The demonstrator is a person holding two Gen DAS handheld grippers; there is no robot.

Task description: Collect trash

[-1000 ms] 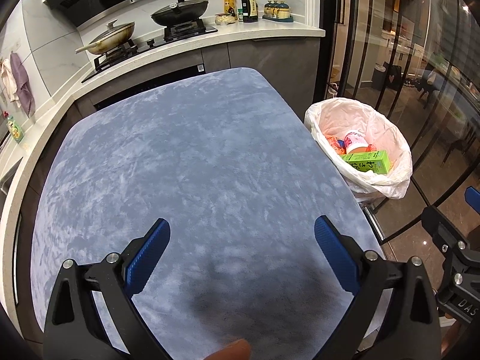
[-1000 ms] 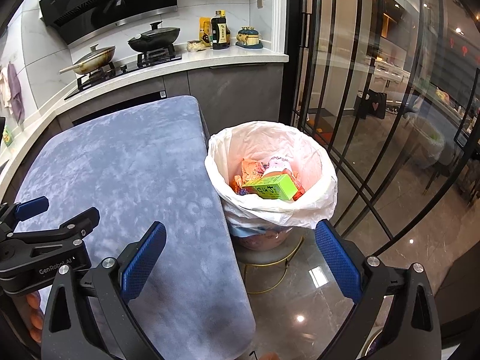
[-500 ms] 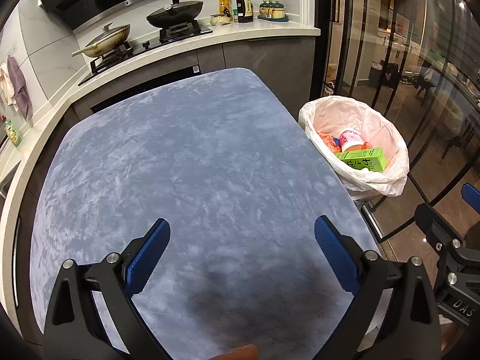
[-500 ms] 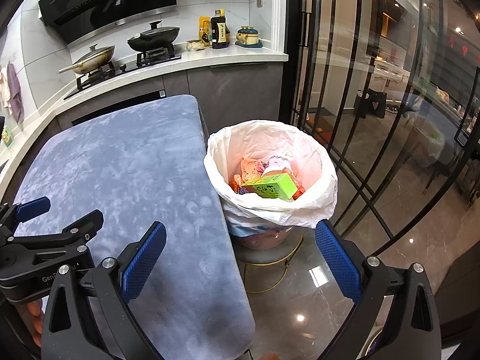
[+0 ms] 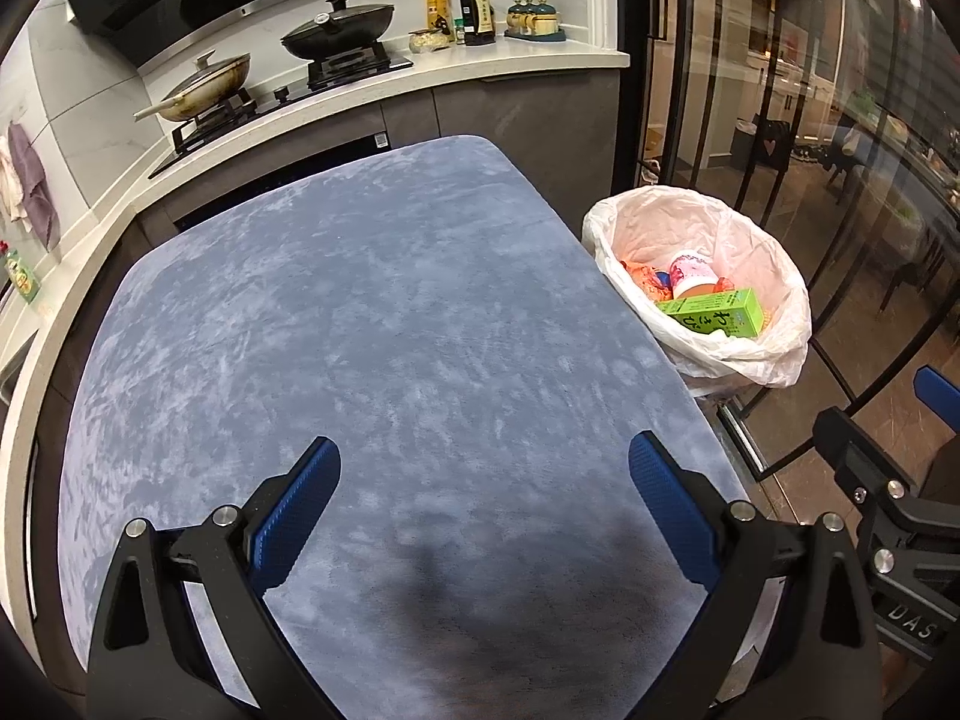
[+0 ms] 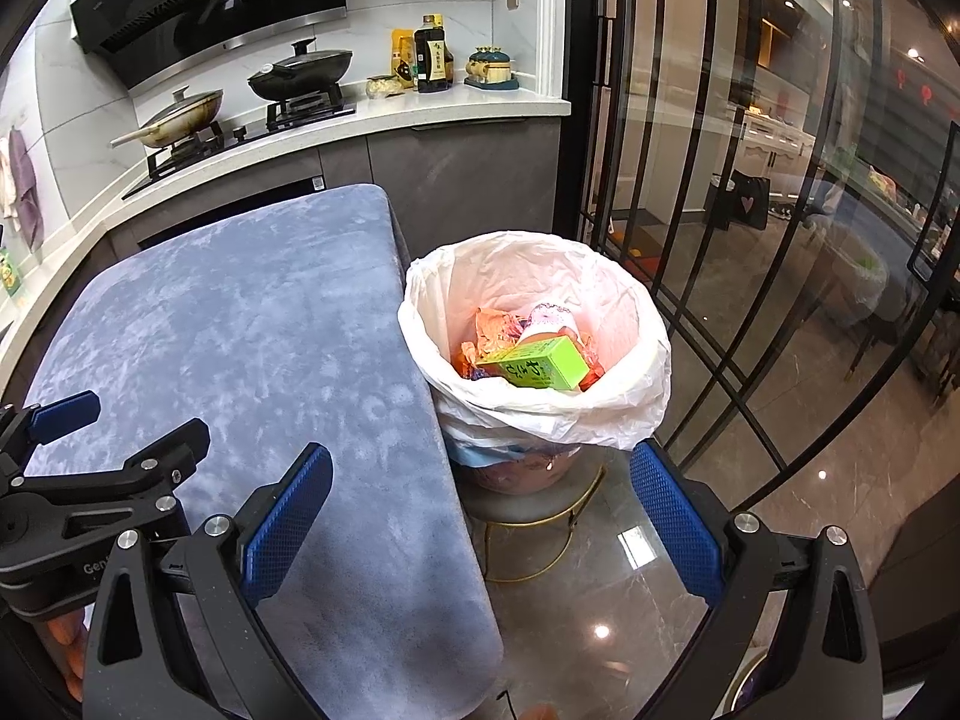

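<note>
A trash bin [image 6: 636, 414] lined with a white bag [image 5: 774, 354] stands on a small stool beside the table's right edge. Inside lie a green carton [image 6: 537, 363] [image 5: 717, 312], a pink-and-white cup [image 5: 690, 273] and orange wrappers [image 6: 489, 324]. The table carries a blue-grey velvet cloth [image 5: 372, 324] [image 6: 240, 348] with nothing on it. My left gripper [image 5: 483, 495] hovers open over the cloth's near part, holding nothing. My right gripper [image 6: 480, 501] stands open over the table's right edge, just short of the bin, also holding nothing.
A kitchen counter [image 5: 540, 63] runs along the back with a wok [image 5: 336, 39], a frying pan [image 5: 204, 84], and bottles [image 5: 477, 6]. Black-framed glass doors [image 6: 750, 210] rise to the right of the bin. The glossy tiled floor [image 6: 600, 570] lies below.
Both grippers have drawn back and risen slightly, so the table and bin sit a little farther away. Both stay open.
</note>
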